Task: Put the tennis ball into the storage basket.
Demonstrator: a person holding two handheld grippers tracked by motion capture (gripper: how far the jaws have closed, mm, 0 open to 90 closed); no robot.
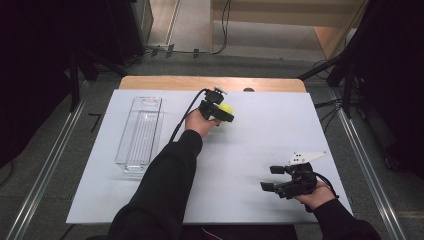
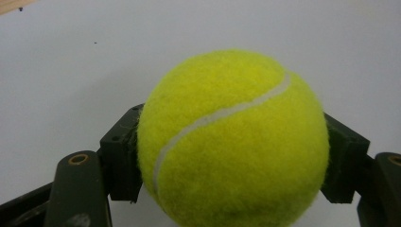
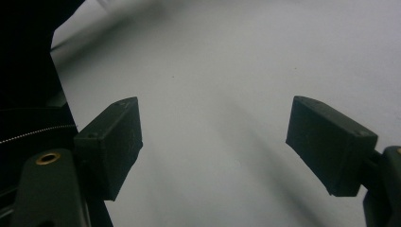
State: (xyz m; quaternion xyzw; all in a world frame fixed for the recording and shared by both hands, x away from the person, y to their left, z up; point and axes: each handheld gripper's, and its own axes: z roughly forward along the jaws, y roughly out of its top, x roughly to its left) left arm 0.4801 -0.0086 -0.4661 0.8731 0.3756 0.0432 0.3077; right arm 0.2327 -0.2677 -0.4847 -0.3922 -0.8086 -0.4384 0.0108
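a: how's that tennis ball [image 2: 232, 142] going to handle?

b: light and springy, i'd say. the felt is fuzzy, so it shouldn't slip, and it's nothing fragile. it gives a little under pressure and would roll off if let go on a flat top.

a: where is it?

b: toward the far middle of the white table [image 1: 260, 150], between the jaws of the left gripper [image 1: 223, 114]. they're clamped on it across its widest part, one pad on each side, which looks like the best place to take hold.

a: and around it?

b: a clear plastic bin [image 1: 140, 134] lies well apart, toward the table's left. the right gripper [image 1: 272, 177] sits near the front right corner, jaws spread wide with nothing between them, just bare table beneath.
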